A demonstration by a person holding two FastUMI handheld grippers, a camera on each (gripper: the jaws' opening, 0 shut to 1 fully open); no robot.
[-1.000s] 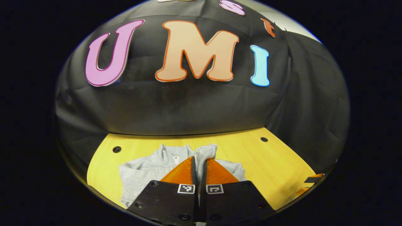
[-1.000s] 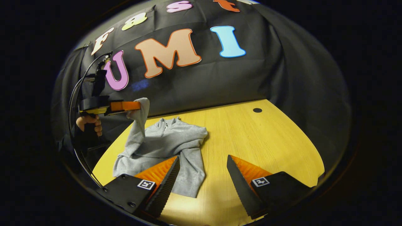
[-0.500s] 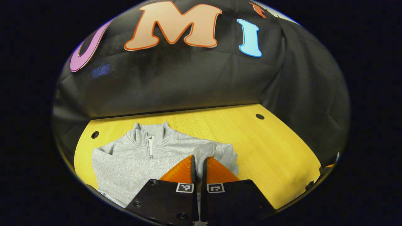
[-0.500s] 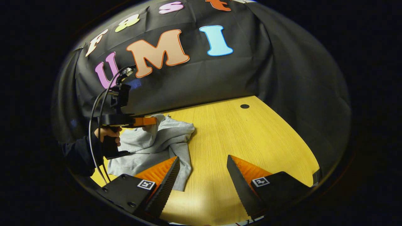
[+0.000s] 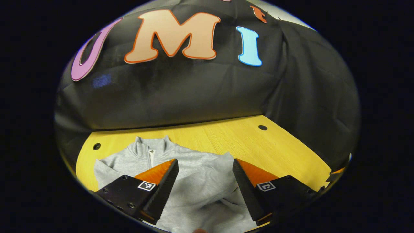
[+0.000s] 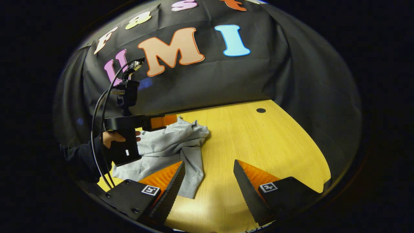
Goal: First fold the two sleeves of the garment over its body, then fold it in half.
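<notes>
Garment (image 6: 168,145) is lying on the left part of the yellow table (image 6: 258,145). Left gripper (image 5: 203,171) is hanging over its body with jaws wide apart, holding nothing. One loose sleeve (image 6: 192,173) is trailing down toward the right gripper (image 6: 208,176), which is nearer to it, also wide open and holding nothing.

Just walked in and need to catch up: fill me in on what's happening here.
A person is folding a grey sweatshirt on a yellow table with handheld tongs. The left tongs are open above the sweatshirt, one sleeve laid across its body. The right tongs are open too, with the other sleeve hanging unfolded toward them.
</notes>
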